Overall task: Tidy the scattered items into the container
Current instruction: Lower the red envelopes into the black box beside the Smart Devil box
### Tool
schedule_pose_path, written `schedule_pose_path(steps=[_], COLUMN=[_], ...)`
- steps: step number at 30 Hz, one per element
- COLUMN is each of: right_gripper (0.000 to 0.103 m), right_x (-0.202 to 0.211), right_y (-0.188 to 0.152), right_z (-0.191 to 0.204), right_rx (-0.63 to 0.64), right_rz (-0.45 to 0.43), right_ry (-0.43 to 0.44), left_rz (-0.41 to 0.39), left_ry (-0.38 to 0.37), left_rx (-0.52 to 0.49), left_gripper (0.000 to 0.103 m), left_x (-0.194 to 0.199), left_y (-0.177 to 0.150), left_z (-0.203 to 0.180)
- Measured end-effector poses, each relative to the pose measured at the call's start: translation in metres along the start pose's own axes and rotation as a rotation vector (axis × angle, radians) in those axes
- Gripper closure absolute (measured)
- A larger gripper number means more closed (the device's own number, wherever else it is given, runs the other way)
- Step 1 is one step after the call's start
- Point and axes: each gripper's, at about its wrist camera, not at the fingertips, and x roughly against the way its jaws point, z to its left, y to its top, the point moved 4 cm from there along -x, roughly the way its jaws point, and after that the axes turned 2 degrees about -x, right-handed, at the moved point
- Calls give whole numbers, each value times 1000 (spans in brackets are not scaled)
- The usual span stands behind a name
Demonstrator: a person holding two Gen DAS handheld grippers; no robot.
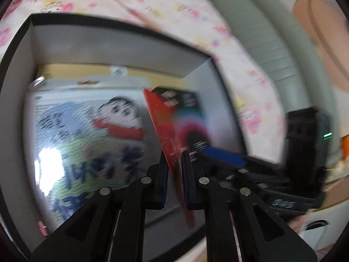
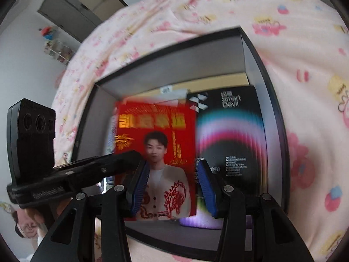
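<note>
My left gripper (image 1: 175, 163) is shut on a thin red card (image 1: 165, 128), edge-on in the left wrist view, held over the open black box (image 1: 122, 43). In the right wrist view the red card (image 2: 157, 131) shows a man's portrait and gold lettering, held upright by the left gripper (image 2: 139, 163) above the box (image 2: 174, 63). My right gripper (image 2: 173, 185) is open and empty, its blue pads either side of the card's lower part, nearer the camera. Inside the box lie a cartoon-boy pack (image 1: 87, 131) and a black Smart Devil pack (image 2: 235, 135).
The box sits on a pink cartoon-print blanket (image 2: 305, 87). A grey-green ribbed headboard (image 1: 261, 32) stands to the right in the left wrist view. A shelf with small toys (image 2: 56, 48) is against the far wall.
</note>
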Motion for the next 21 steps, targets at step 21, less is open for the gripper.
schedule_pose_path(steps=[21], right_gripper=[61], right_x=[71], right_y=[17], right_z=[-14], right_rx=[57], right_rz=[-316], right_ry=[-200], left_rz=[146], left_ry=[95], left_rx=[-69], left_gripper=[66], left_x=[-31], left_y=[-9], left_z=[-37])
